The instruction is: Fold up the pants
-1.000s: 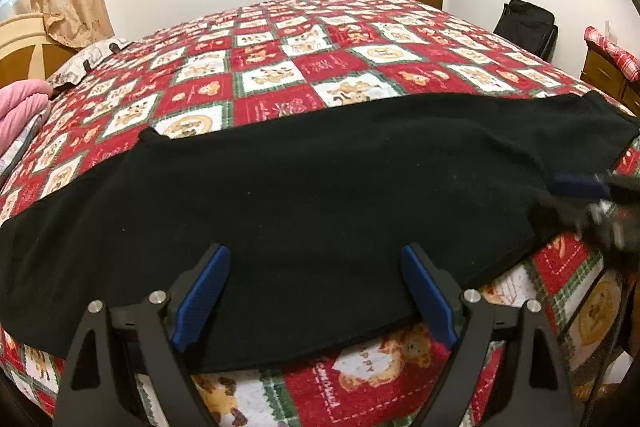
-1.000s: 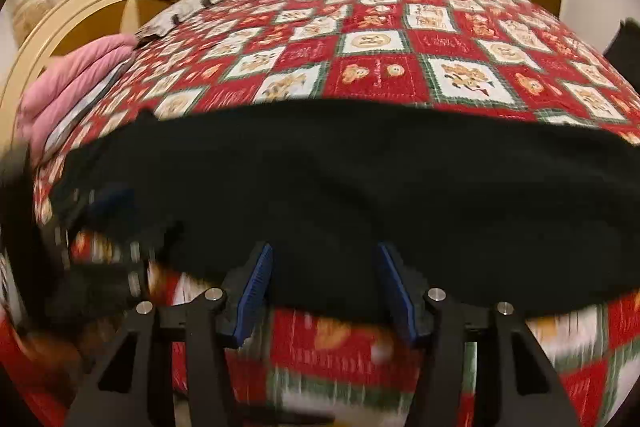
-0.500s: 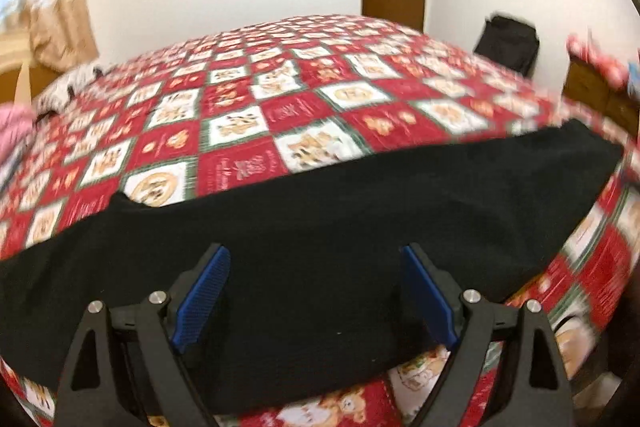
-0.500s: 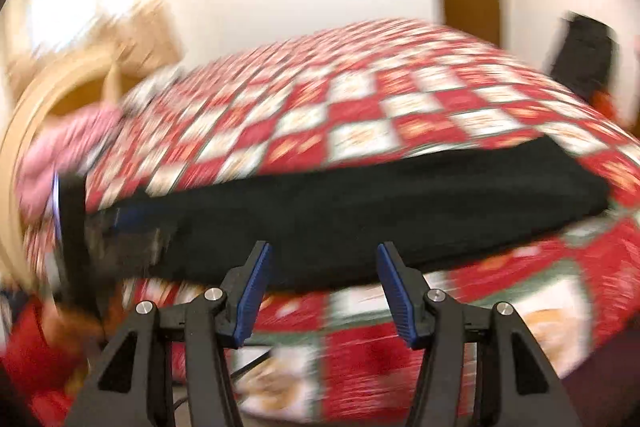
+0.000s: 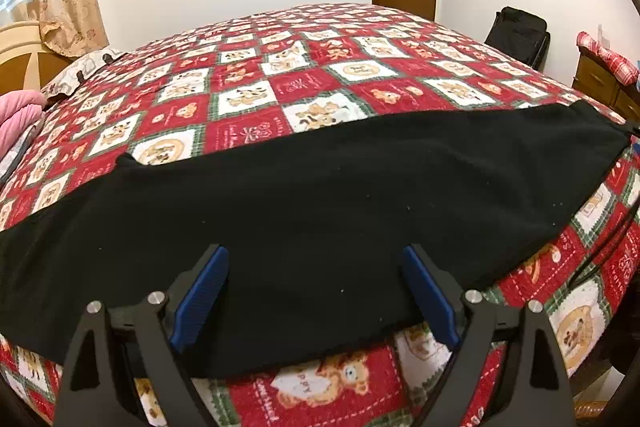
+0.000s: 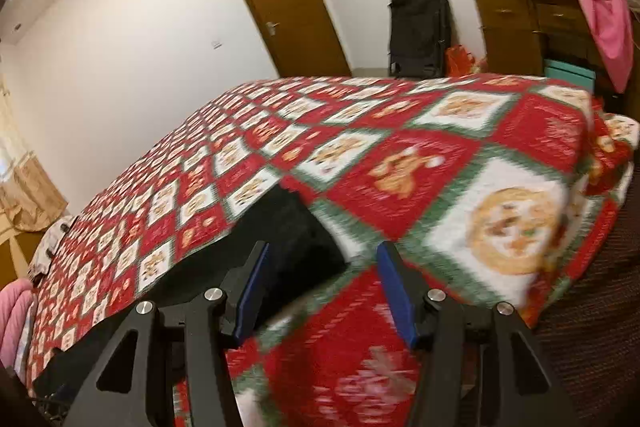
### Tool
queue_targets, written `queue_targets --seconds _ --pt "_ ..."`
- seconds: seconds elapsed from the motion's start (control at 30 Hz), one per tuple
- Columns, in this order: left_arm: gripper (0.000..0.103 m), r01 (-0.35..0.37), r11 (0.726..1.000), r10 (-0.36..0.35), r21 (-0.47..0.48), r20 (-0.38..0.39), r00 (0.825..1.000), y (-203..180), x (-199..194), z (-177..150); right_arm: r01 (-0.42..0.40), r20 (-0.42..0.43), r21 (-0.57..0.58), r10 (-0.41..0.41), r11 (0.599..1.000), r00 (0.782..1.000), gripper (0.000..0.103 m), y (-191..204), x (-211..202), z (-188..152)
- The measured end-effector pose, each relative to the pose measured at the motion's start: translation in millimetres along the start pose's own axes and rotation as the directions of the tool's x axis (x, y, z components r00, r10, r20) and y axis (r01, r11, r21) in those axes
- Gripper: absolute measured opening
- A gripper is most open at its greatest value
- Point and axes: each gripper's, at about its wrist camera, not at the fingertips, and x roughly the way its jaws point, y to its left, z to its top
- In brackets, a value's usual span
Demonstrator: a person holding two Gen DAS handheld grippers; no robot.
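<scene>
While my left gripper [image 5: 316, 291] hovers with its jaws spread wide over the near edge of the bed [image 5: 304, 75], holding nothing, my right gripper [image 6: 320, 291] has swung away from the middle of the pants [image 5: 320, 203] toward their right end, near the foot corner of the bed; a second ago it faced the long black strip squarely, and now only the squared-off end of the cloth [image 6: 296, 239] shows between its blue pads [image 6: 394, 295], which are also parted and empty. That view is smeared by motion, so I cannot tell whether the pads touch the cloth yet. I judge this as lining up a pick at the end of the pants, to carry that end across toward the other for the next fold. The pants lie along the near edge of the bed as one long, flat, dark band, seemingly already doubled leg on leg, with a small point sticking out of the far edge toward the head end. They look like soft fleece with flecks of lint, smooth and free of big wrinkles, the near edge slightly overhanging the quilt's border below my left gripper.
</scene>
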Motion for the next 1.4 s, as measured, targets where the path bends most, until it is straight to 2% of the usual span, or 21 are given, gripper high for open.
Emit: queue_targets --seconds 0.1,0.2,0.3,0.43,0.5,0.53,0.57,0.6,0.7,0.77,0.83,0.9,0.97,1.07,1.17,1.3,1.37,1.4 --pt "0.091 0.007 1.0 -0.007 -0.017 -0.011 1.0 2 -1 0 -0.007 -0.033 0.007 0.007 1.0 0.999 0.056 12 1 -9" --pt "0.091 0.031 0.999 -0.032 -0.033 -0.019 0.999 3 -1 0 -0.079 -0.076 0.012 0.079 0.997 0.994 0.056 30 1 -19" --pt "0.091 0.035 0.999 -0.036 -0.032 -0.022 0.999 4 -2 0 -0.081 -0.072 -0.005 0.08 0.997 0.994 0.056 35 5 -19" --pt "0.091 0.029 0.998 -0.03 -0.054 -0.022 0.999 13 -5 0 -0.079 -0.028 0.145 0.084 0.986 0.996 0.053 13 15 -9" --pt "0.091 0.026 0.997 -0.027 -0.079 -0.017 0.999 20 -7 1 -0.071 -0.041 0.133 0.077 0.989 0.996 0.051 18 21 -5" --pt "0.091 0.023 0.995 -0.024 -0.095 -0.015 1.0 25 -8 2 -0.058 -0.054 0.088 0.063 0.994 0.997 0.035 24 24 -6" --pt "0.091 0.02 0.994 -0.022 -0.105 -0.013 1.0 28 -9 2 -0.052 -0.078 0.044 0.056 0.998 0.995 0.005 28 29 -8" --pt "0.091 0.017 0.993 -0.018 -0.114 -0.008 1.0 33 -11 2 -0.059 -0.108 0.032 0.062 0.998 0.992 0.006 29 35 -10" --pt "0.091 -0.014 0.991 0.018 -0.13 0.023 1.0 50 -20 2 -0.041 -0.12 -0.02 0.038 0.999 0.992 0.006 38 35 -8" --pt "0.091 -0.042 0.988 0.049 -0.145 0.045 0.998 63 -28 1 -0.08 -0.085 -0.037 0.077 0.996 0.993 0.006 55 23 1" --pt "0.091 -0.064 0.984 0.076 -0.166 0.063 0.995 77 -35 0 -0.13 -0.037 -0.134 0.126 0.983 0.991 0.006 88 5 6" --pt "0.091 -0.087 0.977 0.104 -0.196 0.077 0.992 94 -42 -2 -0.19 -0.009 -0.276 0.195 0.942 0.981 0.006 135 -14 1" --pt "0.091 -0.101 0.969 0.122 -0.227 0.082 0.989 107 -45 -3 -0.235 -0.01 -0.436 0.256 0.869 0.967 0.006 188 -29 -18" --pt "0.091 -0.118 0.954 0.145 -0.274 0.079 0.986 125 -49 -7 -0.304 -0.068 -0.618 0.336 0.725 0.939 0.006 256 -39 -66" --pt "0.091 -0.133 0.943 0.159 -0.306 0.064 0.985 140 -50 -14 -0.337 -0.153 -0.764 0.353 0.55 0.923 0.006 312 -32 -141" --pt "0.091 -0.158 0.934 0.182 -0.321 0.048 0.982 154 -51 -23 -0.321 -0.214 -0.87 0.299 0.374 0.93 0.006 339 -13 -229" --pt "0.091 -0.164 0.929 0.188 -0.33 0.04 0.981 160 -50 -27 -0.26 -0.182 -0.913 0.256 0.313 0.949 0.01 338 -7 -261" --pt "0.091 -0.169 0.926 0.191 -0.337 0.033 0.981 163 -48 -28 -0.198 -0.123 -0.936 0.258 0.292 0.958 0.01 337 -9 -270"
